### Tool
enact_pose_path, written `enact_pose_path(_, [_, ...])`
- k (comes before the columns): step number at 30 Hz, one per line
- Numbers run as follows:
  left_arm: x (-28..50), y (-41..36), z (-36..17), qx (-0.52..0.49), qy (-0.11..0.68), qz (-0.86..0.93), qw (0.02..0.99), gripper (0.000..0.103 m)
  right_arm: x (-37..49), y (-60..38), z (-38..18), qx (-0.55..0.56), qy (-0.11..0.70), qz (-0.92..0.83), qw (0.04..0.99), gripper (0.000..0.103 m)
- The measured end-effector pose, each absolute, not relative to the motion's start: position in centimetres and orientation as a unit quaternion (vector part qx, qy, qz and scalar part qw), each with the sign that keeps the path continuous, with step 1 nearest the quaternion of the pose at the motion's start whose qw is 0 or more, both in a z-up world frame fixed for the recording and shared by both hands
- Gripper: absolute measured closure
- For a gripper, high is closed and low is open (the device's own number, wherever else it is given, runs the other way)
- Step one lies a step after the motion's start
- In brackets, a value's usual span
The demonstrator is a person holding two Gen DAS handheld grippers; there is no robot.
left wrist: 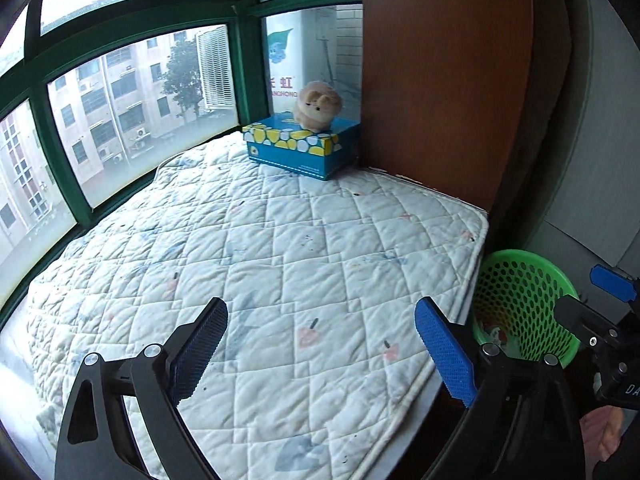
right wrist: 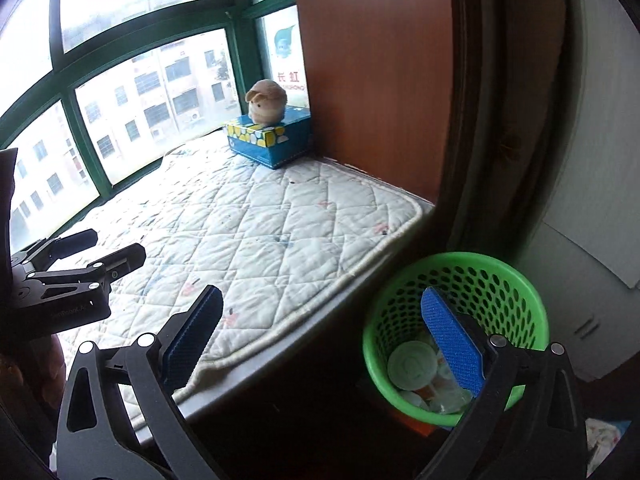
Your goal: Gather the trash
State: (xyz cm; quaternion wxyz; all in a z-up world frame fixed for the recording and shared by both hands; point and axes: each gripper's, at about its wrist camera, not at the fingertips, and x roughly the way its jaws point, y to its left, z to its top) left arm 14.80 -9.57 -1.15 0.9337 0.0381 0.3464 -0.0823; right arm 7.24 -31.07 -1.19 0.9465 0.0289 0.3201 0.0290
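Two ribbed blue pads [right wrist: 192, 340] | round perforated basket [right wrist: 500, 280] | quilted mat [left wrist: 280, 260]

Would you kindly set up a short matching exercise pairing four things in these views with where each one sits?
Things:
1. plush toy
2. tissue box
3. green basket
4. white lid

Places:
A. on the floor beside the ledge
B. inside the basket
C. on top of the box
D. on the quilted mat, far corner

Pairs: 1-C, 2-D, 3-A, 4-B
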Motion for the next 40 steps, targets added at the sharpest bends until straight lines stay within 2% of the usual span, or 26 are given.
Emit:
enact_pose_path(10, [14.0, -6.3, -0.6, 0.017, 0.337, -0.045, 0.940, 0.012, 7.6, -28.3, -0.6, 0.021, 0.312, 0.045, 0.949, 0.005])
enact_pose_path(40, [13.1, -4.4, -0.5, 0.003, 0.329, -0.023, 0.944, 0.012, 7.4, -26.8, -0.6, 0.020, 0.306, 0.057, 0.950, 0.005])
